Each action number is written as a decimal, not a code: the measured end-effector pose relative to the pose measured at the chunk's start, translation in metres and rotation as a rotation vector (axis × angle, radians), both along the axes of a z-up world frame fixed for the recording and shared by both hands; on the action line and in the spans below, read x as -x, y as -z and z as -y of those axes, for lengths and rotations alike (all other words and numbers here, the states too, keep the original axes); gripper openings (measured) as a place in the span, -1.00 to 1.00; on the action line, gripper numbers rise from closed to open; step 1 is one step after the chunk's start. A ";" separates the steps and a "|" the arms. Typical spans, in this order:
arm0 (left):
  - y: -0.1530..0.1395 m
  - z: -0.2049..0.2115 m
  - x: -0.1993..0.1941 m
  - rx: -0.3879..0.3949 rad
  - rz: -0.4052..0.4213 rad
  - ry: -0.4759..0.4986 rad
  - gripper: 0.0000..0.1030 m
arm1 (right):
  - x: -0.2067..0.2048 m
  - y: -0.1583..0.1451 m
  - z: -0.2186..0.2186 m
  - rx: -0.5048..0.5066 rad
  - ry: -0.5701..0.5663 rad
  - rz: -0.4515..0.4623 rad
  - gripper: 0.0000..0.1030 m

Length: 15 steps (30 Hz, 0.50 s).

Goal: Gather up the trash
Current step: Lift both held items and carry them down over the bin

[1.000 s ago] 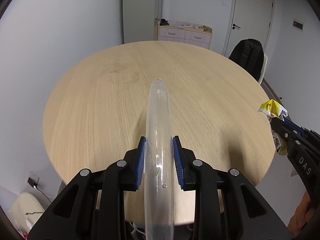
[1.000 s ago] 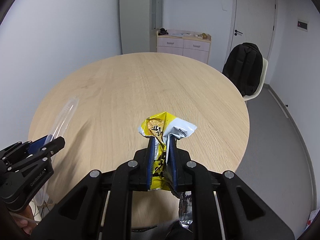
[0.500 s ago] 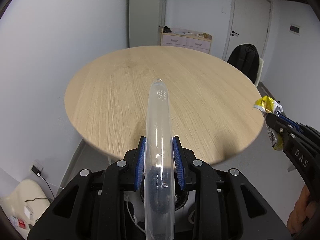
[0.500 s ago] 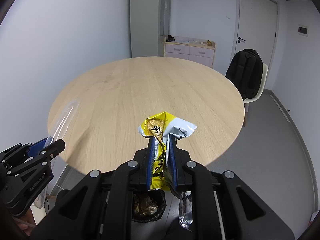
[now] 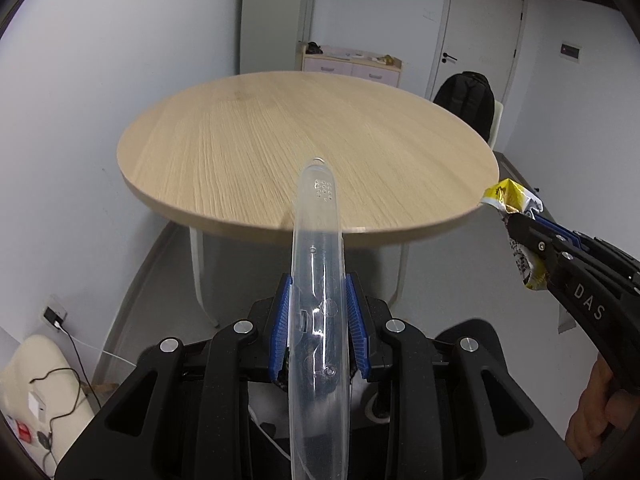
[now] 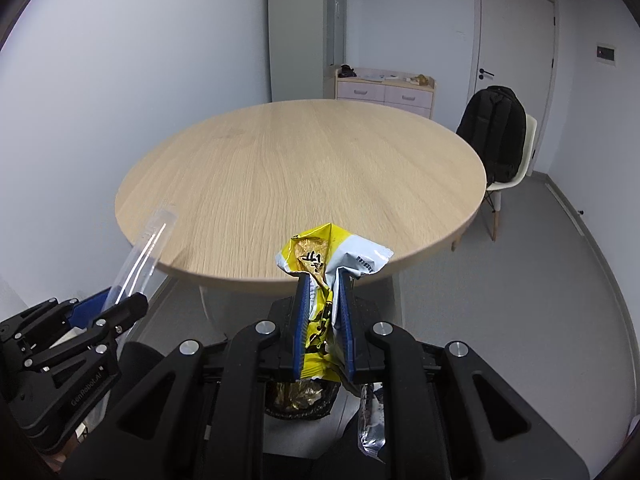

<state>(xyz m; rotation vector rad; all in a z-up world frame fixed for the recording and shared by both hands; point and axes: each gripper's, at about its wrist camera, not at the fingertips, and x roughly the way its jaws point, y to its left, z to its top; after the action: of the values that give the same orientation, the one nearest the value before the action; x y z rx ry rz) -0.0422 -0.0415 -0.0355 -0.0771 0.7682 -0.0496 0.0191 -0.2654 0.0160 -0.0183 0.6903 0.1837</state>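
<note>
My left gripper is shut on a clear plastic container lid, held edge-on and sticking out past the fingers. My right gripper is shut on a crumpled yellow and white snack wrapper. Both are held off the near edge of the round wooden table, above the floor. The right gripper shows at the right of the left wrist view, the wrapper in it. The left gripper with the lid shows at the lower left of the right wrist view. A black bin holding shiny trash sits below the right gripper, mostly hidden.
A white chair with a black backpack stands right of the table. A low drawer cabinet is at the back wall beside a door. A wall socket with cables is at the lower left. A hand holds the right gripper.
Both grippers have drawn back from over the table to beyond its near edge, still gripping the lid and the wrapper. The bin below has come into view.
</note>
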 end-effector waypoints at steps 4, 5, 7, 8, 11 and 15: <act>0.018 -0.002 0.007 0.019 -0.023 0.005 -0.48 | 0.013 0.011 -0.003 0.016 0.004 -0.003 -0.74; 0.023 -0.003 0.008 0.020 -0.032 0.005 -0.48 | 0.016 0.013 -0.004 0.019 0.005 -0.004 -0.74; 0.031 -0.003 0.010 0.016 -0.042 0.007 -0.48 | 0.019 0.020 -0.006 0.030 0.005 -0.009 -0.74; 0.034 -0.003 0.011 0.014 -0.044 0.007 -0.48 | 0.021 0.024 -0.007 0.032 0.006 -0.014 -0.74; 0.042 -0.004 0.014 -0.002 -0.035 0.001 -0.48 | 0.022 0.034 -0.009 0.029 0.004 -0.030 -0.74; 0.057 -0.005 0.015 -0.006 -0.046 -0.003 -0.48 | 0.023 0.049 -0.010 0.025 0.008 -0.043 -0.74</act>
<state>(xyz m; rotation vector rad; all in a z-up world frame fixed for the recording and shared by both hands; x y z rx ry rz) -0.0571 -0.0368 -0.0930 -0.0743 0.8145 -0.0426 -0.0038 -0.2554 -0.0327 -0.0352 0.7359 0.1685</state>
